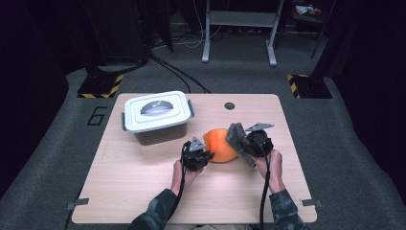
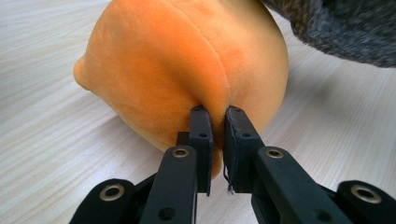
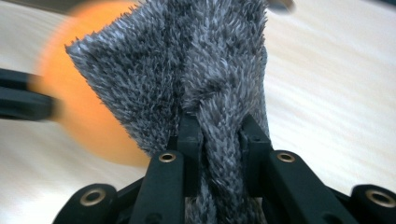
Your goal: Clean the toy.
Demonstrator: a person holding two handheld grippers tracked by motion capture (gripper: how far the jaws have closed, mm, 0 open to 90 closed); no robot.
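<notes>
Orange plush toy lies on the pale wooden table, at four o'clock from the lidded white plastic box. Left gripper pinches a fold of its fabric; right gripper clamps a grey fuzzy cloth held against the toy's three o'clock side. Judging by this, wiping is underway, storing away likely remains

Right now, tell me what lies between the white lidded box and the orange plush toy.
Bare wooden table and nothing else: in the high view the white lidded box stands apart from the orange plush toy, with an open strip of tabletop between them.
</notes>
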